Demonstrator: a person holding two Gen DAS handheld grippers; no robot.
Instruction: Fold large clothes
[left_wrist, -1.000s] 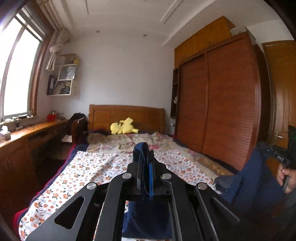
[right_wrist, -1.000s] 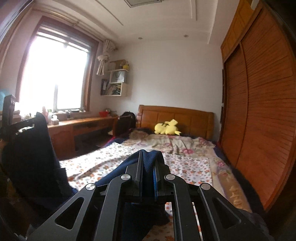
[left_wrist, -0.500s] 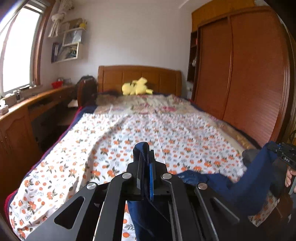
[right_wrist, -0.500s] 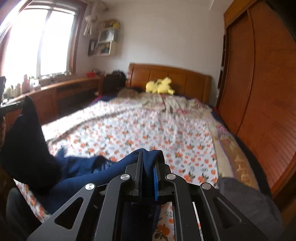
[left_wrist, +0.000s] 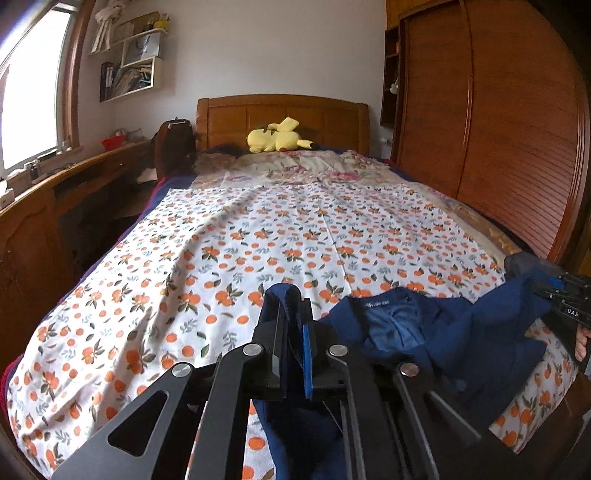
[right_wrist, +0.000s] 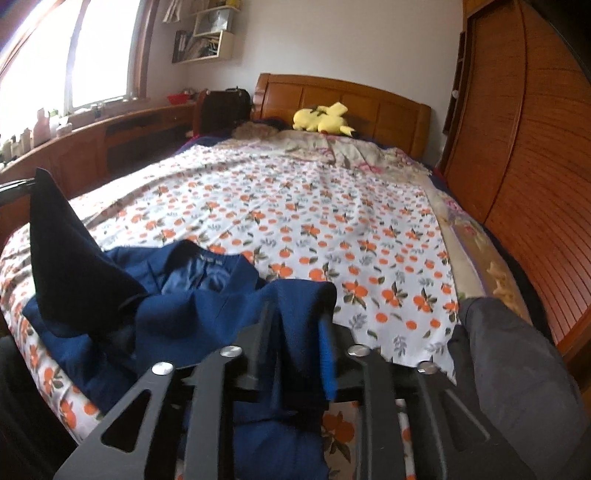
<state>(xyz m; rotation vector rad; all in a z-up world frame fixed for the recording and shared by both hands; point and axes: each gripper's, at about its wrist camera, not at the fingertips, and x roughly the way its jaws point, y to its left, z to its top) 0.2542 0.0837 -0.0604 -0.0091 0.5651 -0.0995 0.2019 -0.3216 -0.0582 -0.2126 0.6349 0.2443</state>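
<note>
The navy blue garment lies crumpled across the near end of the bed, its neckline open upward with a small label and a lighter blue lining showing. It spreads in the stretch between the two pairs of jaws, sagging onto the sheet in the middle. One edge rises in a fold between the left jaws, its tip standing above them. In the right wrist view the garment runs up between the right jaws as a thicker bunch, draped over their tips, and more cloth hangs below them.
</note>
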